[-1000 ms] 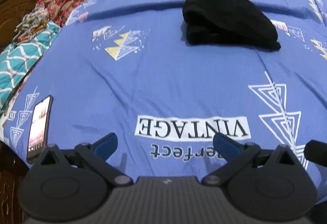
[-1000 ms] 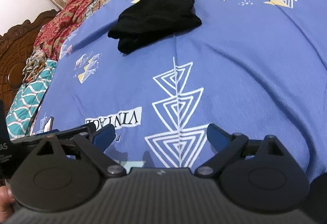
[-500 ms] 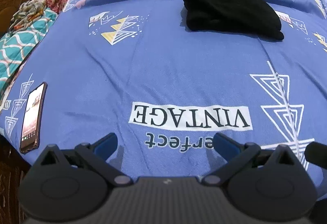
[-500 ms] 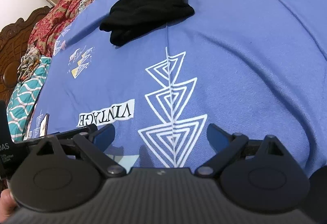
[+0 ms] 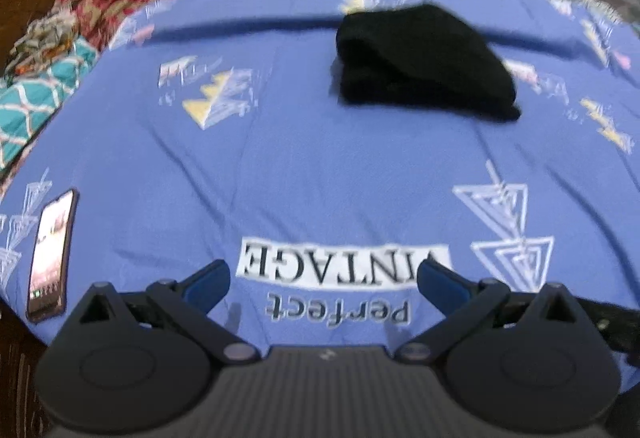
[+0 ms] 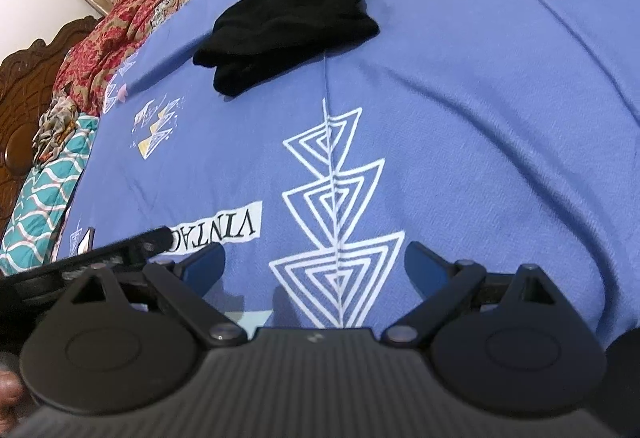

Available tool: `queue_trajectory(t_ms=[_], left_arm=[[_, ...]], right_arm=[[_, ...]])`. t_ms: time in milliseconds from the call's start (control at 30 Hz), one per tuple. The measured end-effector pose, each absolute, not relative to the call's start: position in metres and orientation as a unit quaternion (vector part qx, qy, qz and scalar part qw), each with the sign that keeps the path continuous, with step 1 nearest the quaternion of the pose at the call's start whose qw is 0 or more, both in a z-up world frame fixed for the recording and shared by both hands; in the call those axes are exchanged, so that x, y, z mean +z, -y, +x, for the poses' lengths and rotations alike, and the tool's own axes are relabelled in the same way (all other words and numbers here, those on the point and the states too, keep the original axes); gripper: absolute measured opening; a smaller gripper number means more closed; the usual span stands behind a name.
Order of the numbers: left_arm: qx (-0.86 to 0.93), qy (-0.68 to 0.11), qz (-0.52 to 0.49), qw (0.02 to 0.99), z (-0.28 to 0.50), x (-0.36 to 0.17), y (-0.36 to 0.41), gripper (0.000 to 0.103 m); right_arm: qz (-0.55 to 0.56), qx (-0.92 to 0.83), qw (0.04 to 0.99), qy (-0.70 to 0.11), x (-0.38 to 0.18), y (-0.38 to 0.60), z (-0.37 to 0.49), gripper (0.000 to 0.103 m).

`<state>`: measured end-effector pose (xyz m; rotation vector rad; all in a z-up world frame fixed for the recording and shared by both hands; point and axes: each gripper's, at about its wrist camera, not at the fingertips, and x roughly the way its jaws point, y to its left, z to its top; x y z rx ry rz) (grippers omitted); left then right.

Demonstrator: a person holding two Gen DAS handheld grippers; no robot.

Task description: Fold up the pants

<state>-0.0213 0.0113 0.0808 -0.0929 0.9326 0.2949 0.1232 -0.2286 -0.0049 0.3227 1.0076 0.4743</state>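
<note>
Your left gripper (image 5: 323,274) hovers low over the blue bedsheet (image 5: 320,174), fingers spread wide with nothing between them; just past them you can read "VINTAGE" over "Perfect" (image 5: 340,280), printed upside down to you. Your right gripper (image 6: 314,260) is likewise spread and empty above a white nested-triangle print (image 6: 338,214), with part of "VINTAGE" cut off by the other tool. The black pants (image 5: 420,60) lie folded in a bundle far up the bed, well apart from both grippers. A phone (image 5: 50,254) rests at the sheet's left edge, its screen too blurred to read.
</note>
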Motion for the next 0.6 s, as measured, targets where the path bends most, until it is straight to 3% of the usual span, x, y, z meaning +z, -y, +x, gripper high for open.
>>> queue_trajectory(t_ms=[600], left_arm=[[0.159,-0.432,-0.019,0.887,-0.027,0.104,-0.008,0.103]], right_arm=[[0.144,0.223,0.858,-0.440,0.003,0.229,0.119,0.098]])
